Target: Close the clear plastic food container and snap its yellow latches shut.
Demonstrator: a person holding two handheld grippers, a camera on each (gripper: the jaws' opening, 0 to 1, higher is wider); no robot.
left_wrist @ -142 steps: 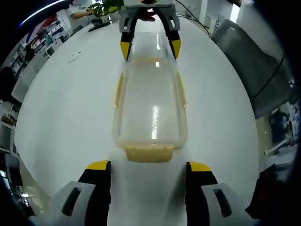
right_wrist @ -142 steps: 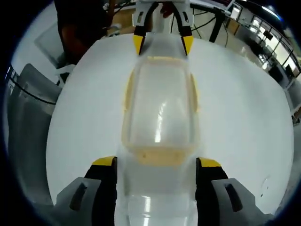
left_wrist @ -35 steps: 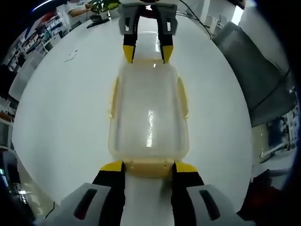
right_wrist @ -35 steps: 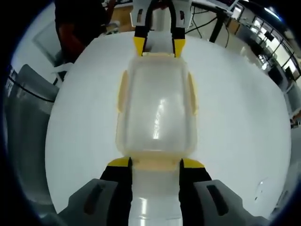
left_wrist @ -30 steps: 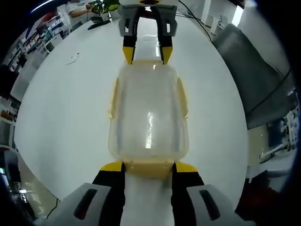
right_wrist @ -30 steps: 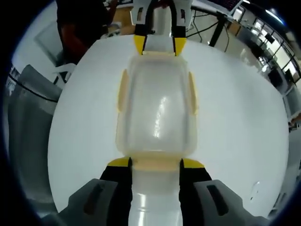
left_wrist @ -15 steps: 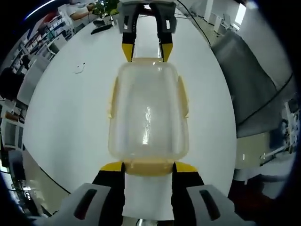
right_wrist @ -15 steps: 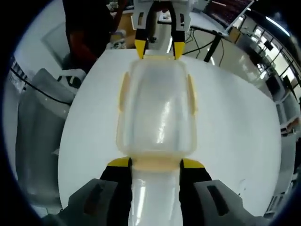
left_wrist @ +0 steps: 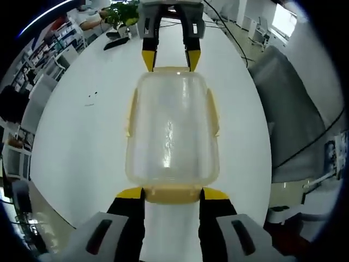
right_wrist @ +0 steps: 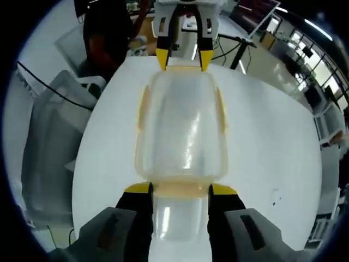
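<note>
Clear plastic container [left_wrist: 172,128], centre frame in both views, now looks lifted off the white worktop [left_wrist: 82,131], which was nearer earlier. Left tool [left_wrist: 172,195] and right tool [right_wrist: 180,191] each stay clamped on an end yellow latch [left_wrist: 173,194]; side latches look unsnapped.

Clear container [left_wrist: 172,131] with pale yellow latches [left_wrist: 172,194], yellow-tipped black gripper [left_wrist: 172,195], white table [left_wrist: 82,136]

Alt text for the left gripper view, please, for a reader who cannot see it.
The left tongs close on the yellow end latch of a clear plastic food container with its lid on. The right tongs grip its far end. Below is a white table.
</note>
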